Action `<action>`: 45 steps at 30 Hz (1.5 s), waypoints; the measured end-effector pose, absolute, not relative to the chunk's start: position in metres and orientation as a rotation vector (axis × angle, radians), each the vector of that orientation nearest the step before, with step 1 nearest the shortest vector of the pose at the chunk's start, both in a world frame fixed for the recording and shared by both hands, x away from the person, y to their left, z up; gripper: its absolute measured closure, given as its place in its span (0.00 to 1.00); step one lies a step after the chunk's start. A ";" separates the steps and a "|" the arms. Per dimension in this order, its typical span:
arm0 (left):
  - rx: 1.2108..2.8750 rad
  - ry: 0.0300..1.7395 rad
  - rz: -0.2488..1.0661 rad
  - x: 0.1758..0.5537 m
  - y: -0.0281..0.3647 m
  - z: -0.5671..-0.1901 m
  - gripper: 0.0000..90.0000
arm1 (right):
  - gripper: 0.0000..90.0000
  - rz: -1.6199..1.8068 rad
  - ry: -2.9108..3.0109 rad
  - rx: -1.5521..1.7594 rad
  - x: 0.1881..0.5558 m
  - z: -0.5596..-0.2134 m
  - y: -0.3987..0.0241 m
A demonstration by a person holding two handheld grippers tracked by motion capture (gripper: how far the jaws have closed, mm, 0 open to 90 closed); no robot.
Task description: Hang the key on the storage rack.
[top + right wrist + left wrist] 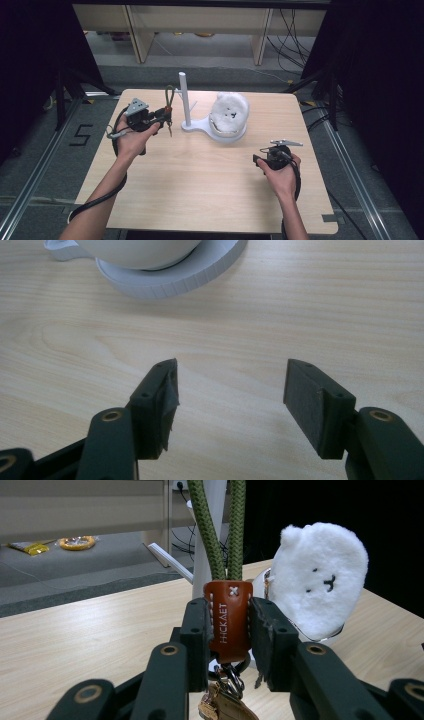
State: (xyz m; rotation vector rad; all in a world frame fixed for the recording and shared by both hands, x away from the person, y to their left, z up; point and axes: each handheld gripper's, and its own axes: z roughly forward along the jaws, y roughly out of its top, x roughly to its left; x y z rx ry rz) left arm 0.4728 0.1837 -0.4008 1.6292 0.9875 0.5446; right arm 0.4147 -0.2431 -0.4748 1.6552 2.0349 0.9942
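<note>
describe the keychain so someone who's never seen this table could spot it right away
On the wooden table, look left of the white stand with its tall post. The keychain sits clamped in the left gripper: a green rope loop through a brown leather tab, unlike the fluffy white plush.

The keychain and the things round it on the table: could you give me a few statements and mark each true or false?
1. The left gripper is clamped on the brown leather tab of the keychain. True.
2. The green cord loop hangs down below the fingers. False: it rises above the tab.
3. The right gripper holds the white stand. False: its fingers are open with nothing between them, over bare table.
4. A fluffy white bear-face pouch sits beside the white stand's post. True.
5. The keychain already hangs from the post. False: it is held to the left of the post.
</note>
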 end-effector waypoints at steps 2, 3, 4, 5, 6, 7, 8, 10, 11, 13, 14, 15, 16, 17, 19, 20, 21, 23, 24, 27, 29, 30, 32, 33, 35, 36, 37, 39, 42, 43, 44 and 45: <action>1.628 0.992 0.539 0.475 0.183 -0.401 0.77 | 0.44 1.030 2.009 1.740 0.413 -0.473 -0.239; 1.628 0.994 0.537 0.476 0.183 -0.402 0.77 | 0.44 1.027 2.012 1.734 0.413 -0.473 -0.239; 1.632 0.996 0.537 0.477 0.183 -0.403 0.77 | 0.44 1.021 2.019 1.732 0.413 -0.473 -0.240; 1.633 0.999 0.534 0.478 0.183 -0.403 0.77 | 0.44 1.022 2.018 1.733 0.413 -0.473 -0.240; 1.629 1.005 0.531 0.479 0.183 -0.404 0.77 | 0.44 1.026 2.014 1.739 0.413 -0.473 -0.240; 1.635 1.006 0.530 0.480 0.183 -0.405 0.77 | 0.44 1.022 2.015 1.731 0.413 -0.474 -0.240; 1.634 1.010 0.530 0.481 0.183 -0.406 0.77 | 0.44 1.022 2.015 1.731 0.413 -0.474 -0.240; 1.638 1.017 0.526 0.483 0.183 -0.408 0.77 | 0.44 1.014 2.031 1.686 0.415 -0.475 -0.244; 1.639 1.017 0.527 0.484 0.183 -0.408 0.77 | 0.44 1.018 2.027 1.691 0.415 -0.475 -0.243; 1.640 1.023 0.526 0.485 0.183 -0.409 0.77 | 0.44 1.018 2.024 1.694 0.415 -0.475 -0.243; 1.641 1.024 0.526 0.485 0.183 -0.409 0.77 | 0.44 1.020 2.026 1.692 0.415 -0.475 -0.243; 1.642 1.025 0.525 0.485 0.183 -0.409 0.77 | 0.44 1.017 2.027 1.690 0.415 -0.475 -0.243; 1.641 1.025 0.524 0.486 0.183 -0.410 0.77 | 0.44 1.021 2.025 1.692 0.415 -0.475 -0.243; 1.642 1.028 0.525 0.486 0.183 -0.410 0.77 | 0.44 1.020 2.025 1.693 0.415 -0.475 -0.243; 1.647 1.031 0.524 0.488 0.183 -0.410 0.77 | 0.44 1.019 2.024 1.694 0.415 -0.475 -0.243; 1.646 1.033 0.522 0.488 0.183 -0.411 0.77 | 0.44 1.019 2.024 1.695 0.415 -0.475 -0.243; 1.646 1.038 0.520 0.489 0.183 -0.411 0.77 | 0.44 1.020 2.022 1.695 0.415 -0.475 -0.243; 1.646 1.042 0.515 0.490 0.183 -0.412 0.77 | 0.44 1.016 2.032 1.682 0.415 -0.474 -0.244; 1.646 1.044 0.513 0.491 0.182 -0.412 0.77 | 0.44 1.014 2.027 1.683 0.414 -0.474 -0.243; 1.650 1.045 0.510 0.493 0.181 -0.414 0.77 | 0.44 0.995 2.023 1.680 0.414 -0.474 -0.244; 1.651 1.047 0.509 0.494 0.180 -0.414 0.77 | 0.44 0.999 2.022 1.683 0.414 -0.474 -0.244; 1.653 1.047 0.507 0.494 0.180 -0.414 0.77 | 0.44 0.999 2.023 1.683 0.414 -0.474 -0.244; 1.658 1.048 0.507 0.495 0.179 -0.415 0.77 | 0.44 0.999 2.022 1.683 0.414 -0.474 -0.244; 1.656 1.047 0.505 0.496 0.178 -0.415 0.77 | 0.44 1.005 2.015 1.692 0.414 -0.474 -0.243; 1.658 1.053 0.502 0.497 0.177 -0.416 0.76 | 0.44 1.005 2.014 1.695 0.414 -0.474 -0.243; 1.659 1.052 0.500 0.497 0.176 -0.417 0.76 | 0.44 1.004 2.014 1.695 0.414 -0.474 -0.243; 1.658 1.054 0.498 0.498 0.176 -0.417 0.76 | 0.44 1.004 2.015 1.694 0.414 -0.474 -0.243; 1.661 1.056 0.499 0.499 0.175 -0.417 0.76 | 0.44 1.004 2.015 1.694 0.414 -0.474 -0.243; 1.666 1.057 0.498 0.500 0.173 -0.418 0.76 | 0.44 1.014 2.024 1.691 0.414 -0.474 -0.243; 1.665 1.062 0.495 0.501 0.172 -0.419 0.76 | 0.44 1.012 2.021 1.693 0.414 -0.474 -0.243; 1.664 1.061 0.494 0.502 0.172 -0.419 0.76 | 0.44 1.011 2.022 1.692 0.414 -0.474 -0.243; 1.667 1.066 0.495 0.502 0.172 -0.419 0.76 | 0.44 1.011 2.021 1.694 0.414 -0.474 -0.243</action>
